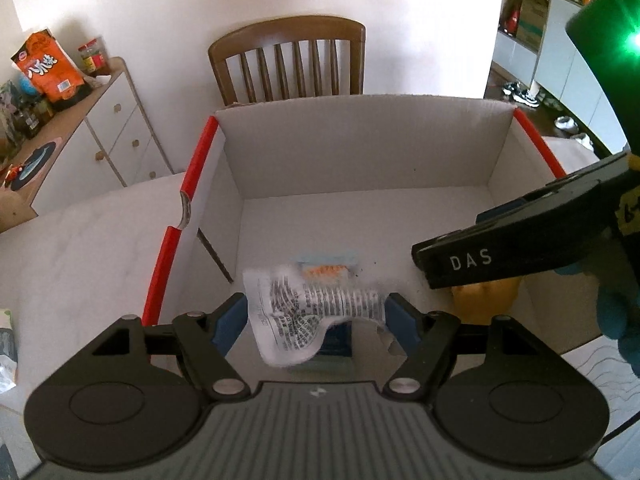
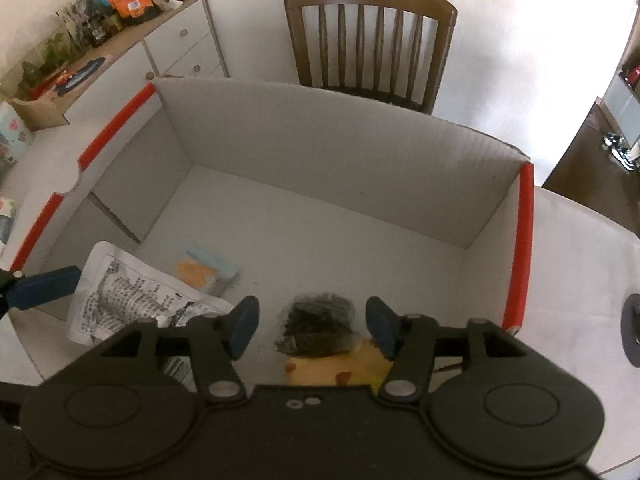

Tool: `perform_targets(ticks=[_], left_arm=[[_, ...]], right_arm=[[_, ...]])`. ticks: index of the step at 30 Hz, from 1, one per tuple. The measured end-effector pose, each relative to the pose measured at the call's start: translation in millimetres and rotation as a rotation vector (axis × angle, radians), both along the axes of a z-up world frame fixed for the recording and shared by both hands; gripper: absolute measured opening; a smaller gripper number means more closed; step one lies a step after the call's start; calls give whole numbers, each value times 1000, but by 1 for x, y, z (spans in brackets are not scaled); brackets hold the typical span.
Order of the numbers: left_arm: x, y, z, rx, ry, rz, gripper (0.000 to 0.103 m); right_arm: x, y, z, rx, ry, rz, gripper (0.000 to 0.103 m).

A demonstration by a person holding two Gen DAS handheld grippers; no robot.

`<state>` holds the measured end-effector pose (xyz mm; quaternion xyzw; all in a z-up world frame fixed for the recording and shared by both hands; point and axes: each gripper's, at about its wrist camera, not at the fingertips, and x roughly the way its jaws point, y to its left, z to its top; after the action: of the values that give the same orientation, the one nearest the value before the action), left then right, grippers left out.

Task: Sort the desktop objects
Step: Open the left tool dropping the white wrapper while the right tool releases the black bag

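A white cardboard box with red edges (image 1: 200, 152) (image 2: 524, 240) stands open on the table, and both grippers hang over its near side. My left gripper (image 1: 316, 324) is shut on a white packet with black print (image 1: 304, 312) (image 2: 132, 292), its blue pads at the packet's two edges. One of its fingers (image 2: 44, 288) shows in the right wrist view. My right gripper (image 2: 313, 328) is open. A small dark bag (image 2: 320, 324) lies between its pads with a gap on each side, on top of a yellow item (image 2: 332, 368) (image 1: 484, 300).
A pale blue packet with an orange picture (image 1: 326, 268) (image 2: 204, 270) lies on the box floor. A wooden chair (image 1: 288, 60) (image 2: 368, 40) stands behind the box. A white cabinet (image 1: 120, 132) with an orange bag (image 1: 48, 68) is at the left. A gloved hand (image 1: 616, 312) holds the right tool.
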<state>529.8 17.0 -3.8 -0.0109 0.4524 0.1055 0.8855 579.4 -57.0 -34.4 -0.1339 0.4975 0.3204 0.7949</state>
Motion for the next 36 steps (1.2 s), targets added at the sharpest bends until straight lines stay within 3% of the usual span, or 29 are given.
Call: perform_targets(ticks=[5, 22, 36], left_arm=[[-3, 0, 7, -11, -14, 10, 75], [-28, -6, 38, -81, -75, 17, 77], [-59, -10, 57, -83, -106, 17, 77]], right_arm=[[-2, -2, 9, 30, -6, 0, 70], [-13, -22, 41, 93, -45, 5, 71], [-42, -47, 64, 129, -87, 50, 73]])
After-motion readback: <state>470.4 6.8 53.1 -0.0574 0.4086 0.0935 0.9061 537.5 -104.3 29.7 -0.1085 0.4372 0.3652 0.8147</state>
